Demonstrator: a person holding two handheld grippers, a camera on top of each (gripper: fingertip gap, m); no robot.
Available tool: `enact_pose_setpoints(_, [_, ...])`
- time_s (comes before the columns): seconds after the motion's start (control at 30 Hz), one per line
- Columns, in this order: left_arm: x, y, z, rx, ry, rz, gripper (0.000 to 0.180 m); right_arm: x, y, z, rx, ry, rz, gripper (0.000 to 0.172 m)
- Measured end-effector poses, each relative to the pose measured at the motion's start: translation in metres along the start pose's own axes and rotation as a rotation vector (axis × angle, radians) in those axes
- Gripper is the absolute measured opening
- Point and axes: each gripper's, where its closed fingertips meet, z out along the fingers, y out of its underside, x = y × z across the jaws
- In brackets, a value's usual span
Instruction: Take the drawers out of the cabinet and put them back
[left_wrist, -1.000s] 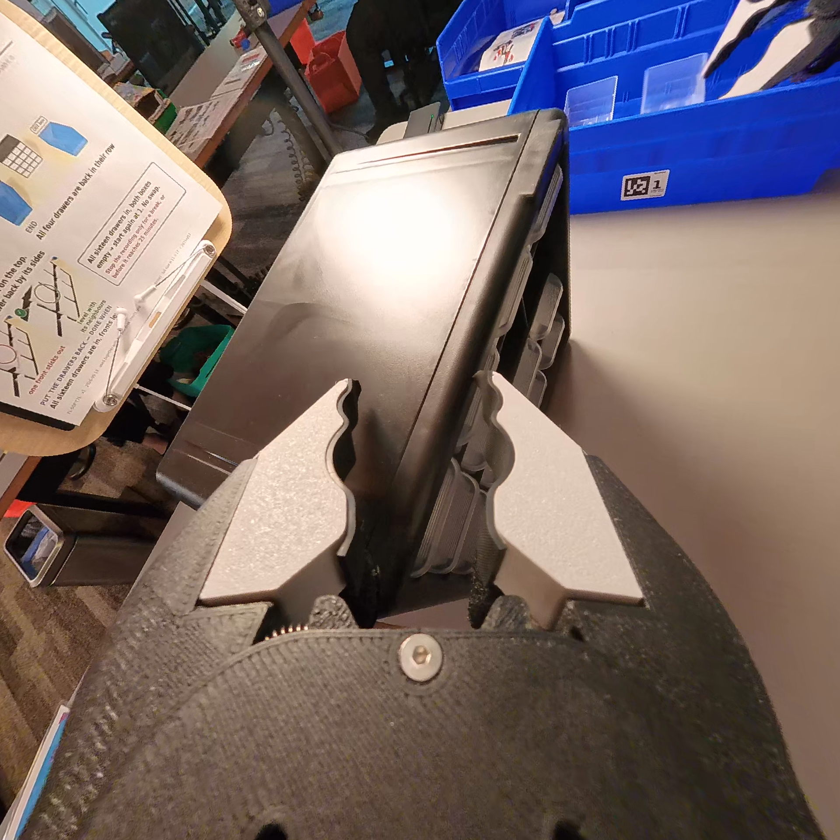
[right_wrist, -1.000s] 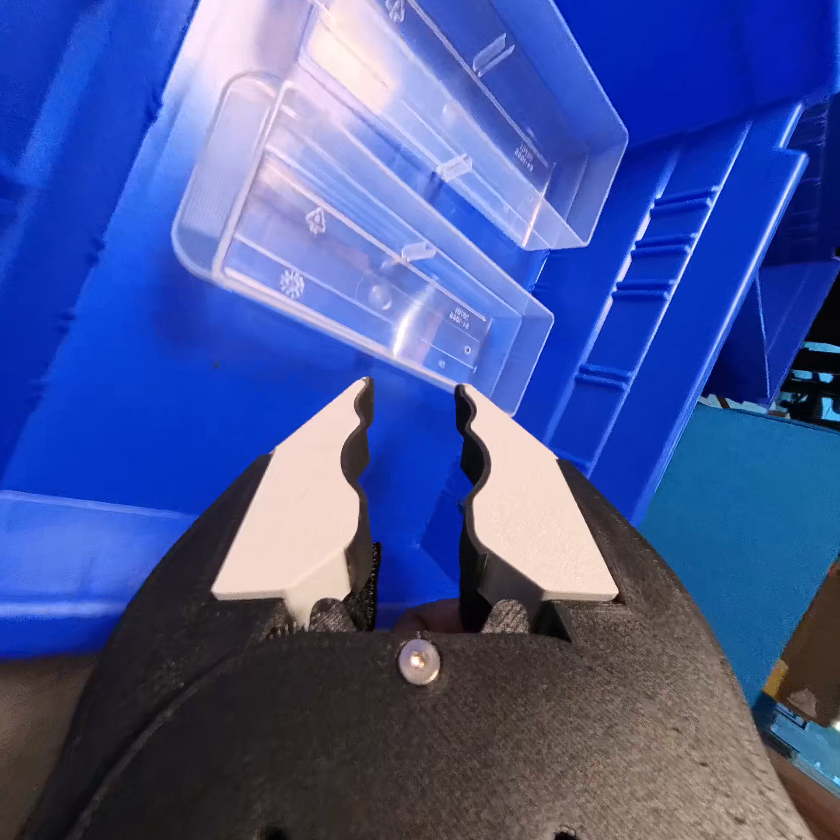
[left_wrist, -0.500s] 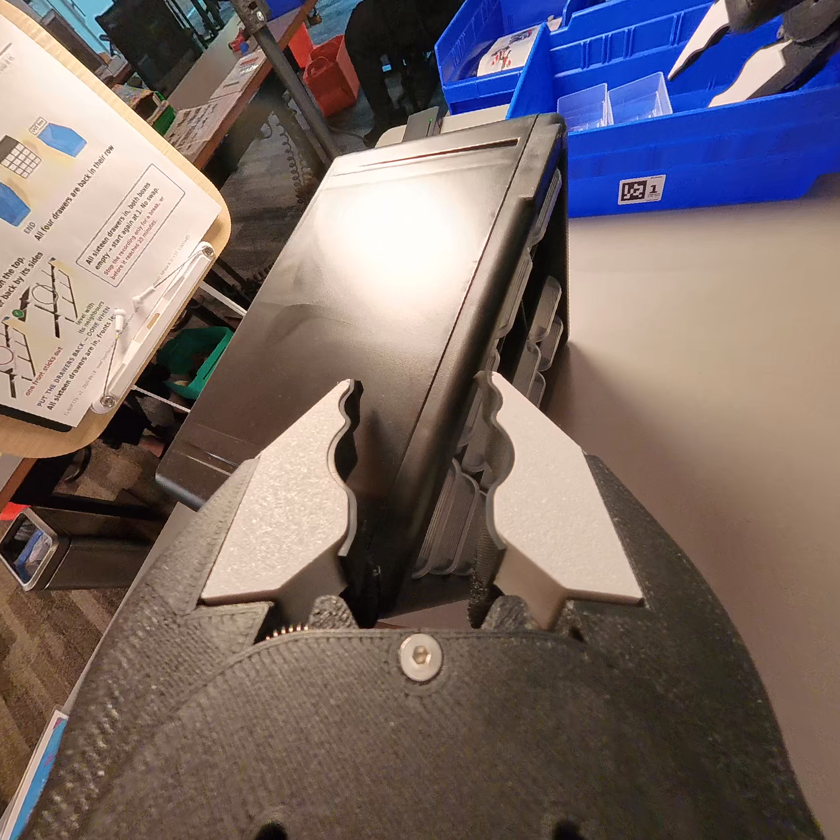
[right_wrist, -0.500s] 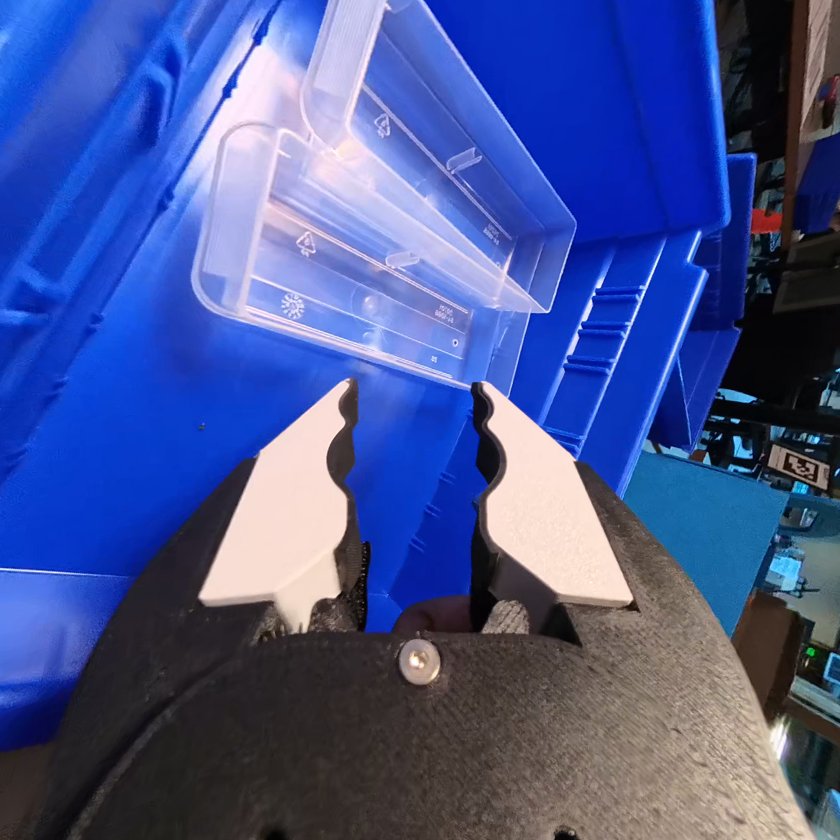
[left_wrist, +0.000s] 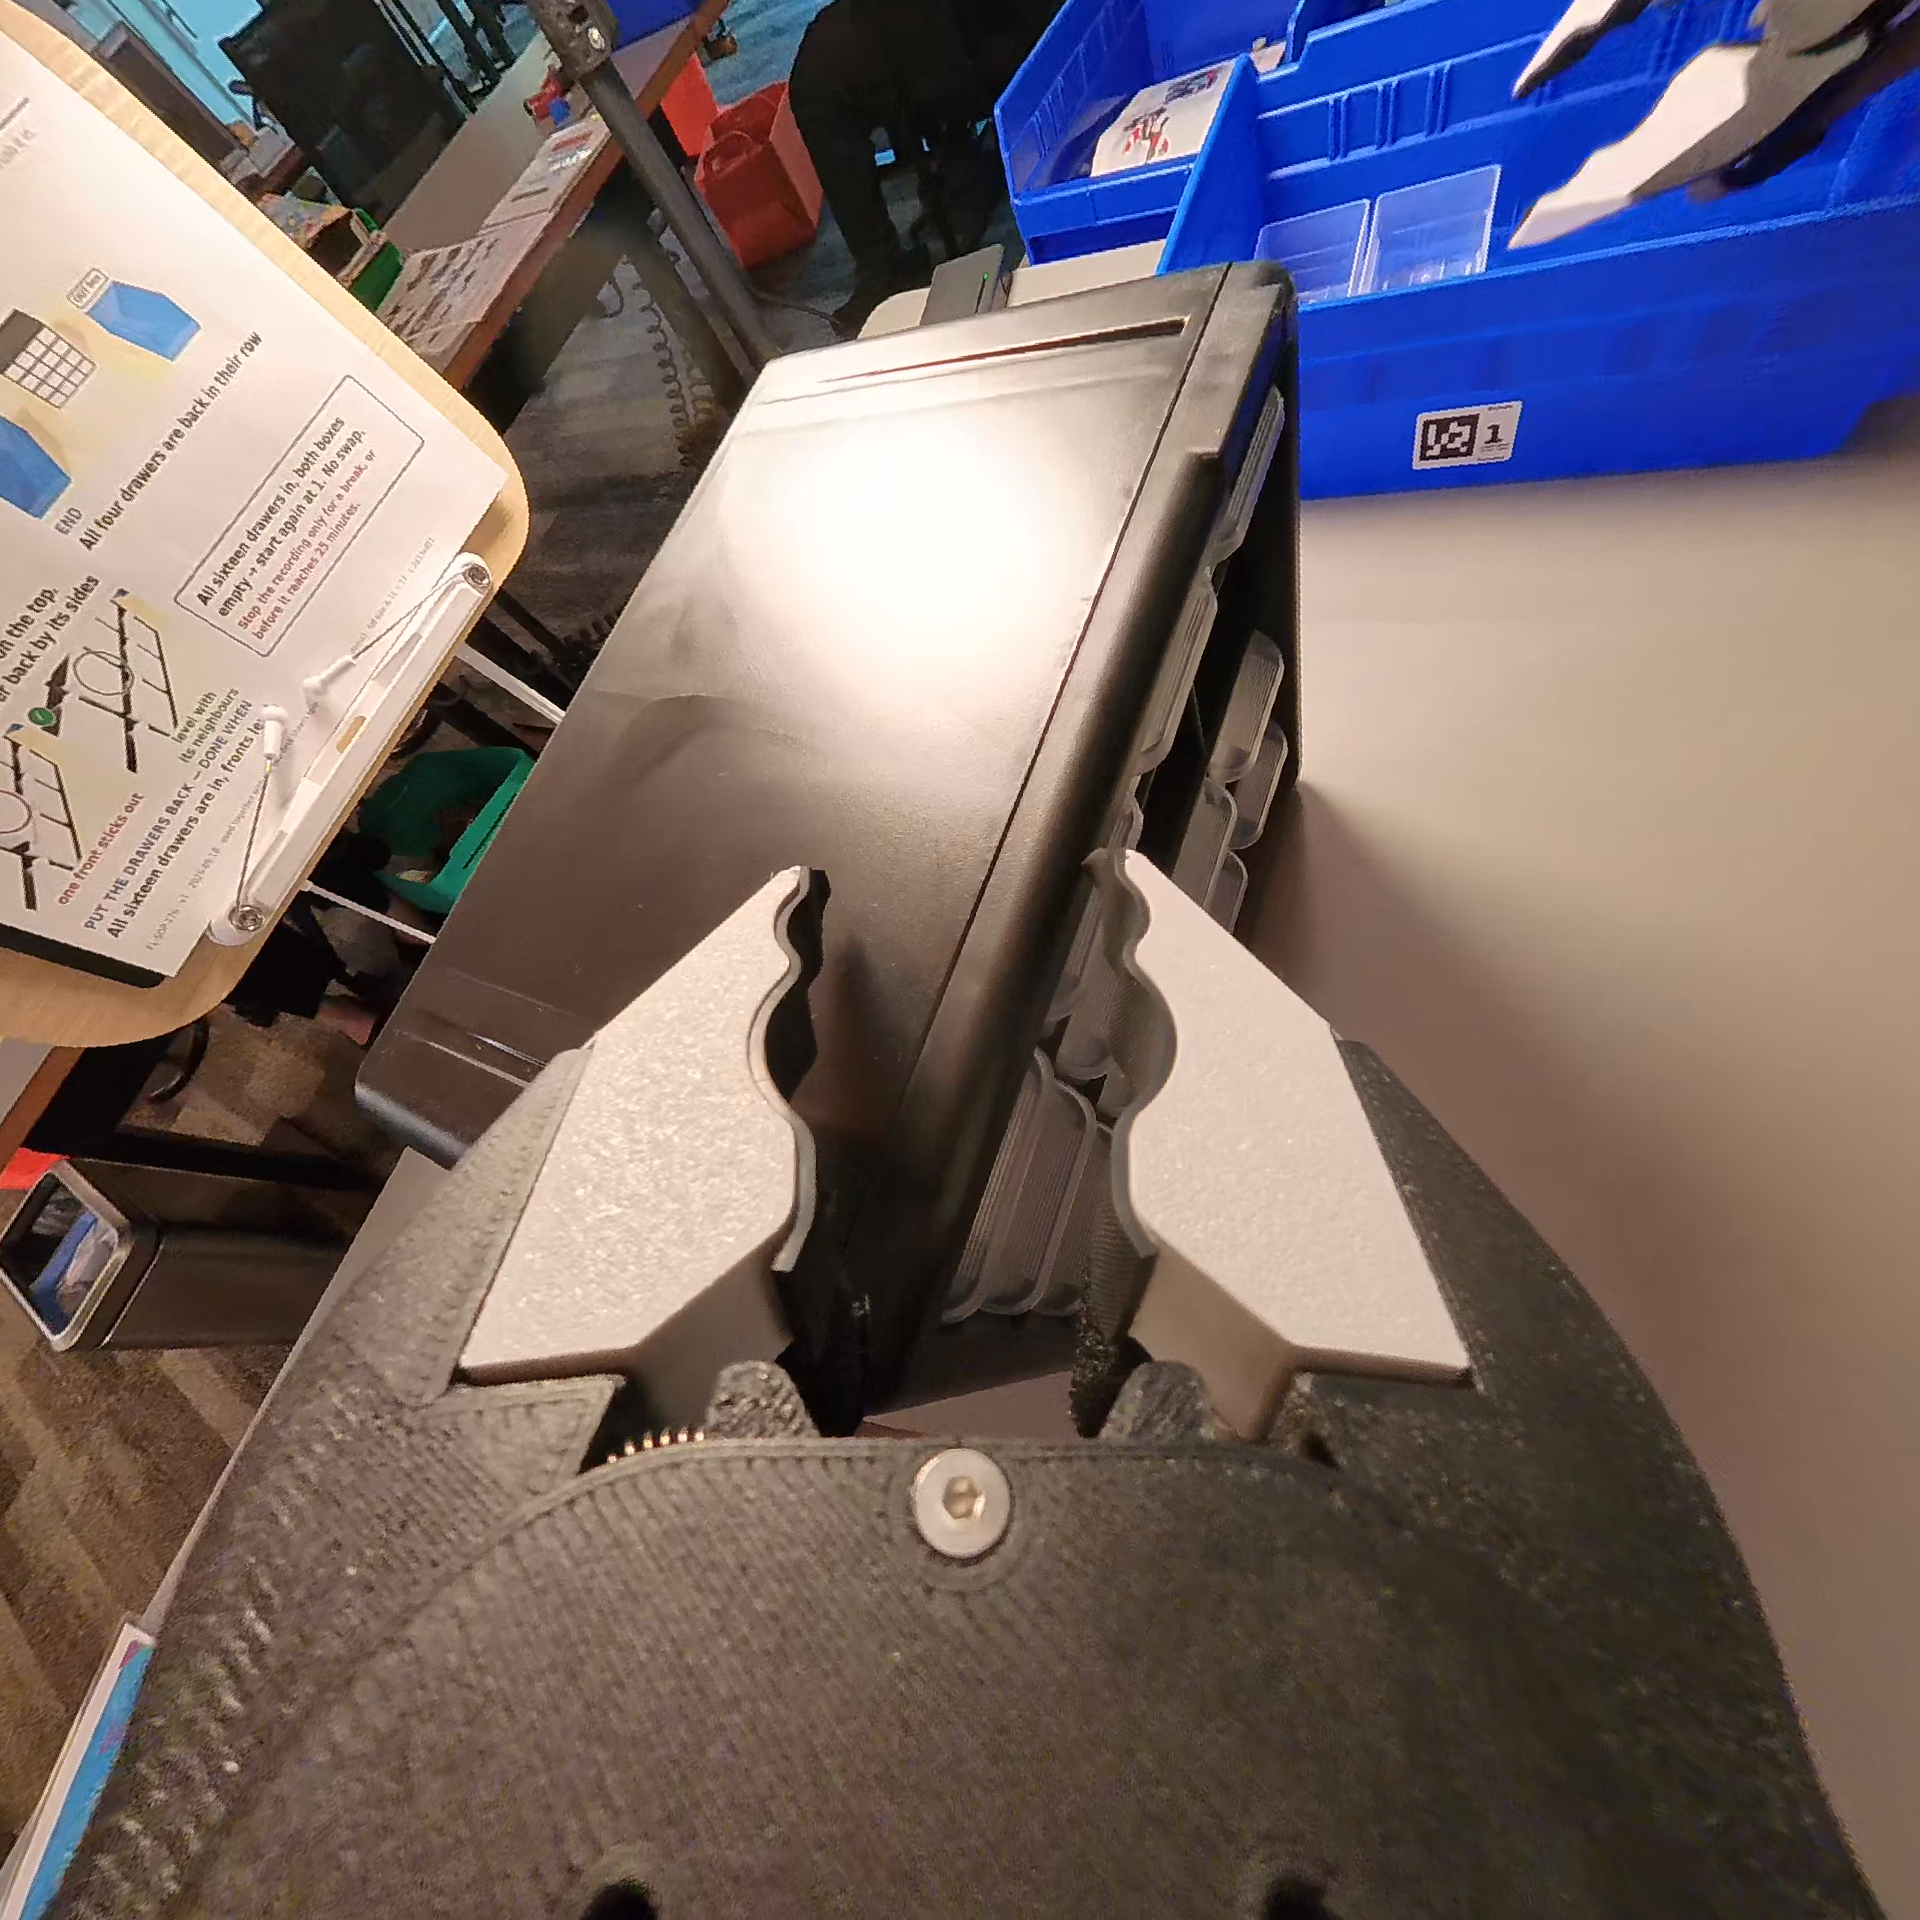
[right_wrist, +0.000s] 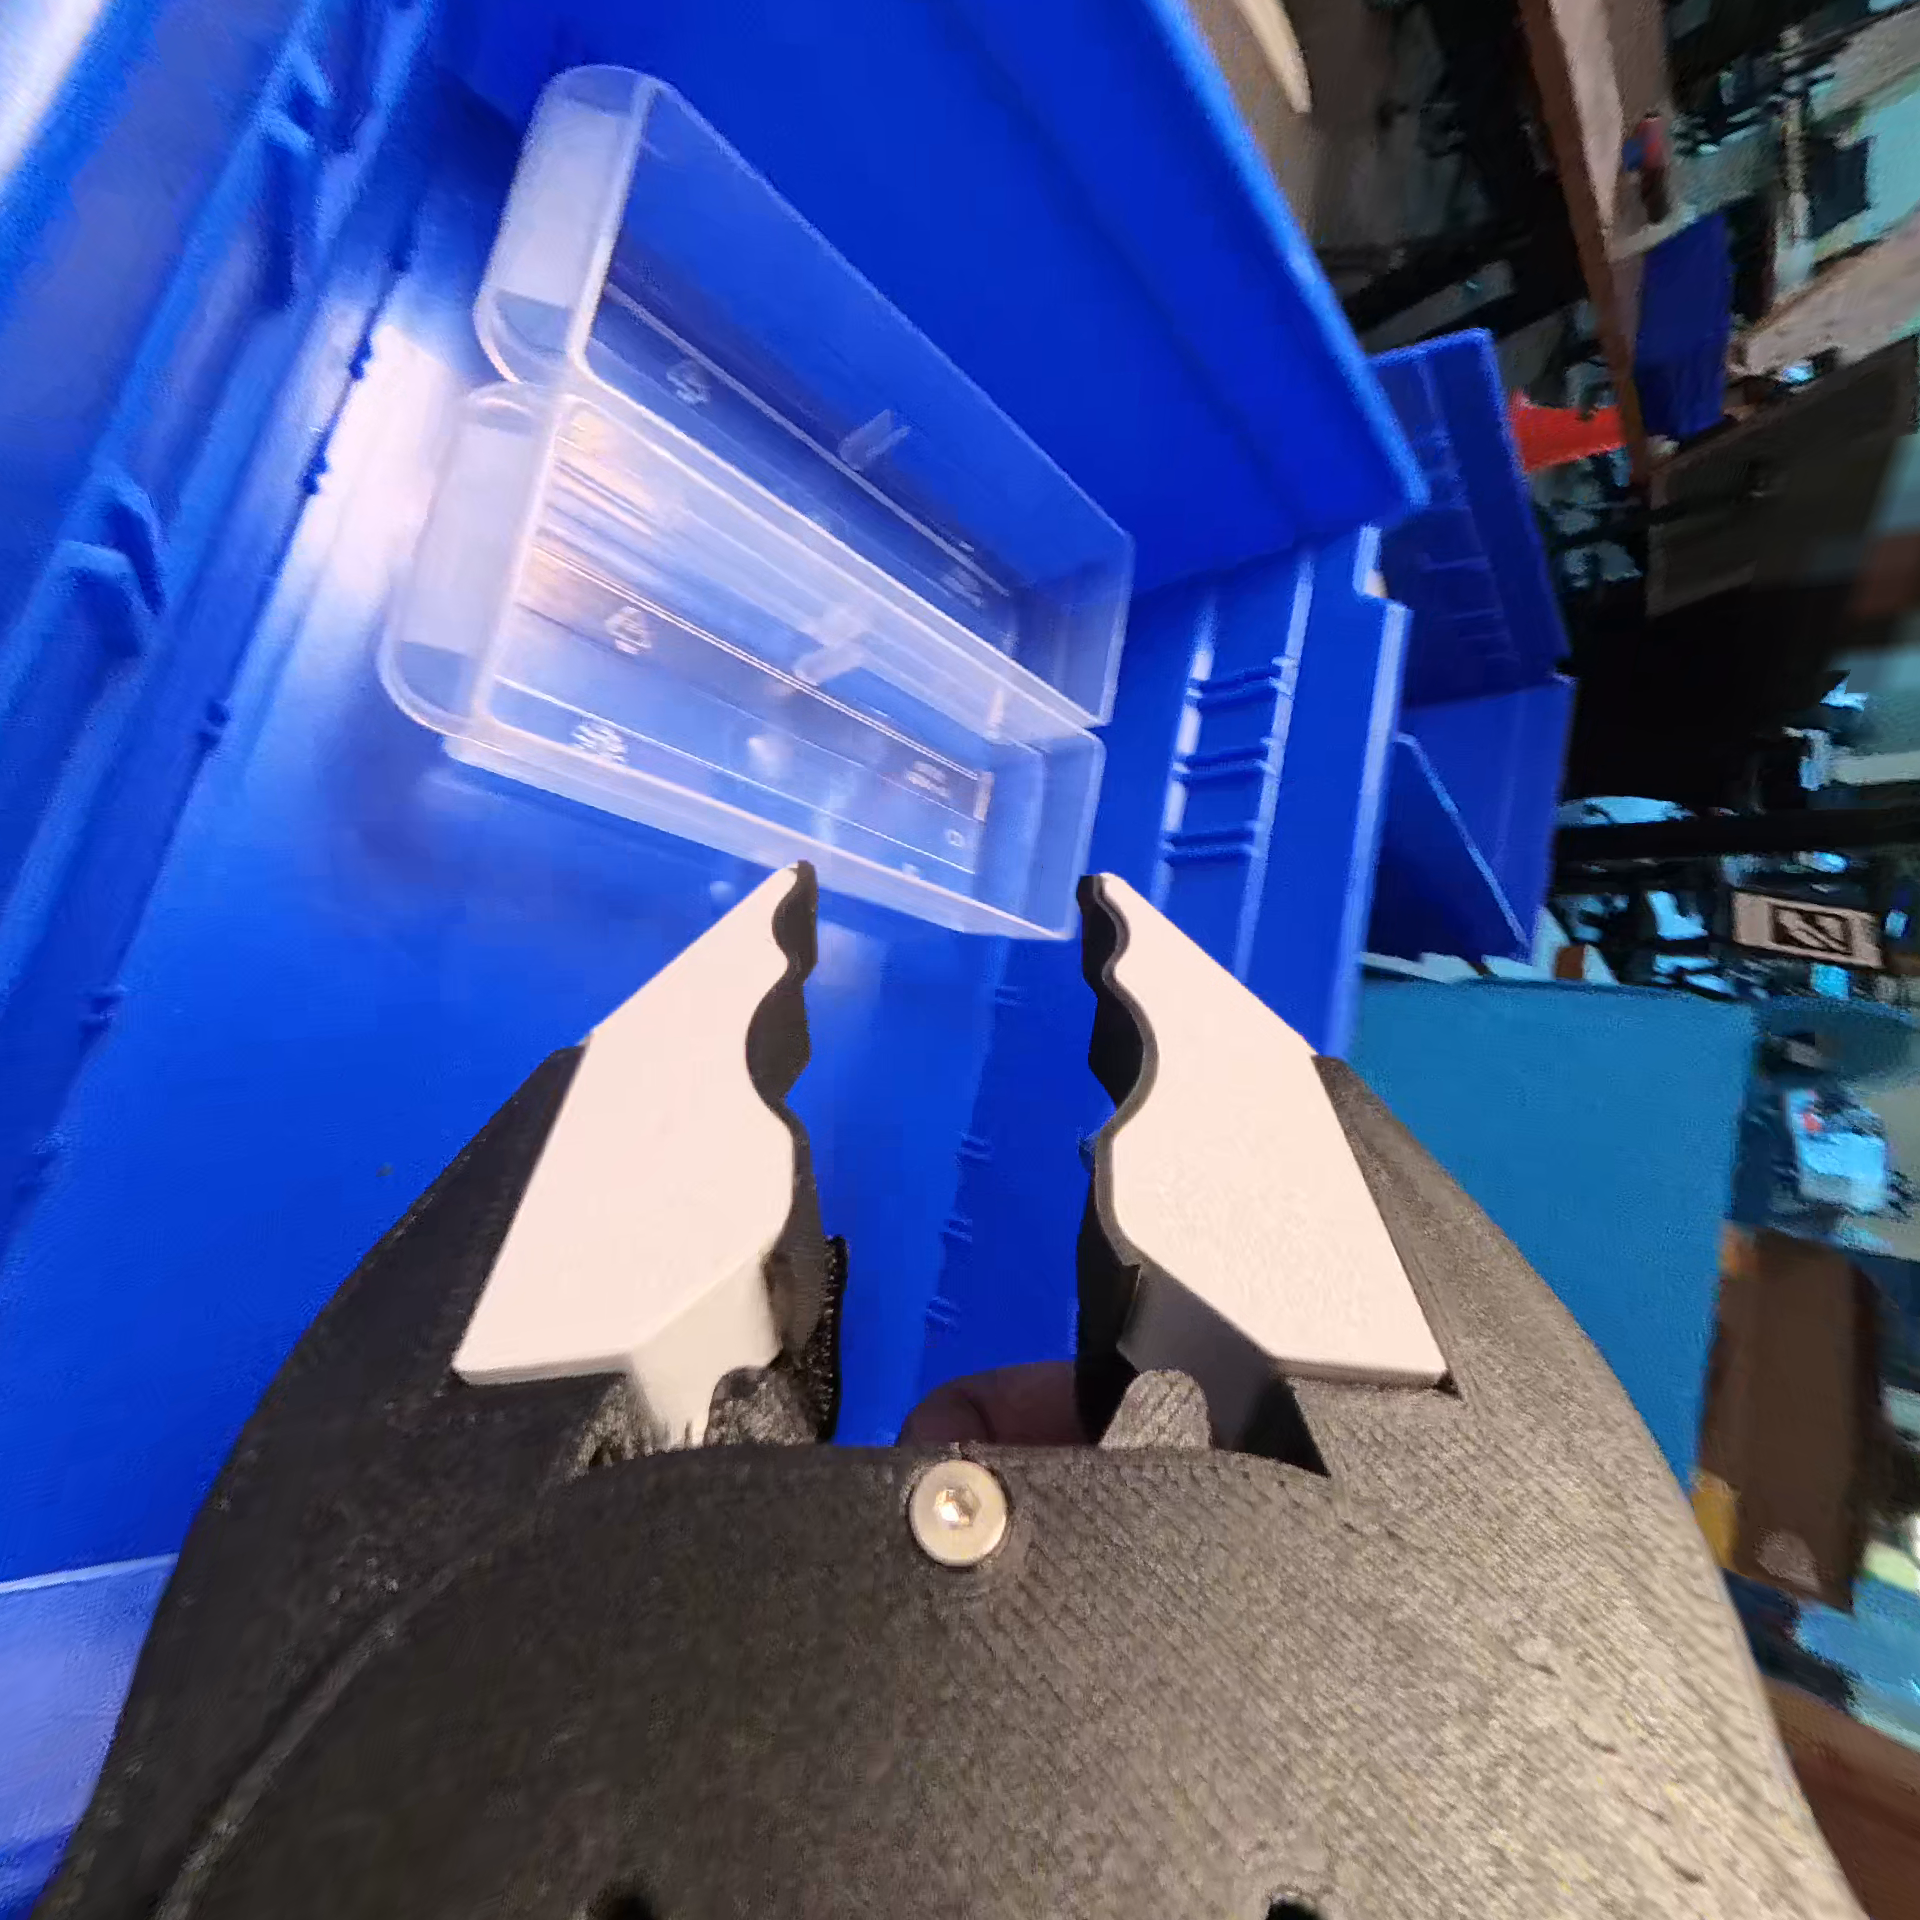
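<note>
Tabletop (left_wrist: 1621, 831) lies bare right of the black cabinet (left_wrist: 914, 644), whose front edge runs between the left gripper (left_wrist: 966, 894)'s spread fingers; contact unclear. Right gripper (right_wrist: 945, 883) hangs open, holding nothing, just short of two clear drawers (right_wrist: 790, 644) inside the blue bin (right_wrist: 260, 935).
</note>
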Motion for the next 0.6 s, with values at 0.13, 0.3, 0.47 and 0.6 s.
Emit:
enact_pose_setpoints(0.13, [0.000,0.000,0.000,0.001,0.003,0.000,0.055,0.024,-0.006,-0.042,0.006,0.111,0.006,0.051])
enact_pose_setpoints(0.3, [0.000,0.000,0.000,0.001,0.004,-0.001,0.055,-0.012,-0.071,-0.106,0.262,0.084,-0.045,0.046])
enact_pose_setpoints(0.47, [0.000,0.000,0.000,0.000,0.002,-0.001,0.055,-0.121,-0.172,-0.162,0.686,0.011,-0.263,0.039])
enact_pose_setpoints(0.6, [0.000,0.000,0.000,0.000,0.001,0.000,0.056,-0.181,-0.244,-0.199,0.992,0.238,-0.464,0.032])
